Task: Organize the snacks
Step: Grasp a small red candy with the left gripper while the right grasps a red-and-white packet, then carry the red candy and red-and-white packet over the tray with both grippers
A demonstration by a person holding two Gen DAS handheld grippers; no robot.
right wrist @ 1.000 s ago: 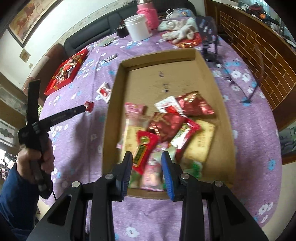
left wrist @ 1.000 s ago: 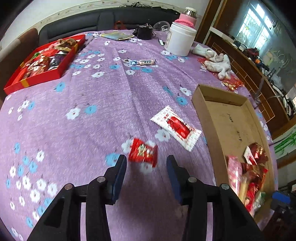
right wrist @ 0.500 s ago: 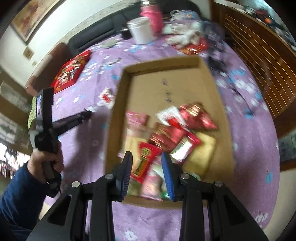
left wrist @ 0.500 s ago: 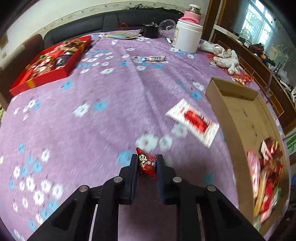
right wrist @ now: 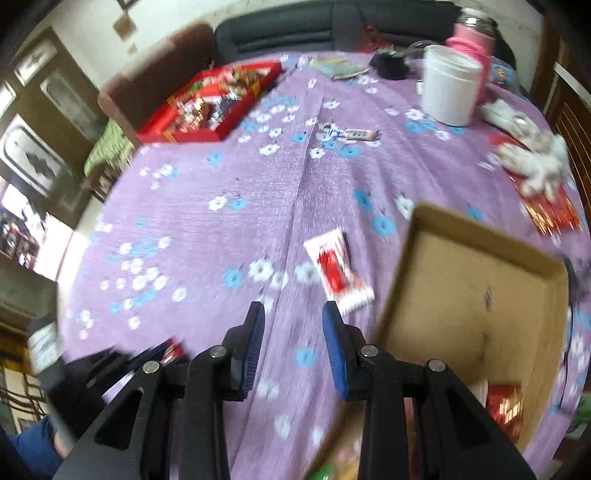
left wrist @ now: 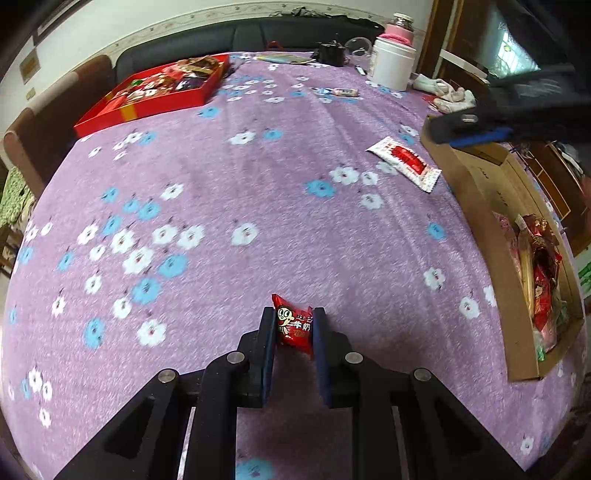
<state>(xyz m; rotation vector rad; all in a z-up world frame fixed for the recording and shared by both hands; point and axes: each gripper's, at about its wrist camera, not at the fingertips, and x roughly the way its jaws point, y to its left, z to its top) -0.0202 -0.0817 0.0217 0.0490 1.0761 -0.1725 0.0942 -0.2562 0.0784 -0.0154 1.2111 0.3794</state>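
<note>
- Your round table wears a purple cloth (left wrist: 258, 177) printed with white and blue flowers; it fills most of both wrist views.
- Along your right side lies the open cardboard box (left wrist: 476, 206), with a heap of red and pink snack packets (left wrist: 543, 273) at its near end and bare cardboard at the far end. In the right wrist view its near corner (right wrist: 417, 236) sits just right of the fingers.
- At the far left edge of the table sits a red gift tray (left wrist: 147, 105) full of wrapped sweets.
- A white canister (left wrist: 391, 64) stands at the far side with a pink flask (left wrist: 400, 33) right behind it; a pile of white cloth (left wrist: 448, 96) lies to its right.
- A white packet with a red centre (left wrist: 404, 162) lies flat on the cloth just beside the box's outer wall, not in it. A small wrapped bar (left wrist: 341, 90) lies farther off, near the canister.
- Your left gripper (left wrist: 293, 328) is clamped on a small red candy packet (left wrist: 293, 325) with a cartoon face, both pads pressing its sides above the cloth, well apart from the box.
- Your right gripper (right wrist: 293, 332) has its blue pads (right wrist: 334, 350) parted with nothing between them, over the cloth between the white packet and the box corner. The view is blurred.
</note>
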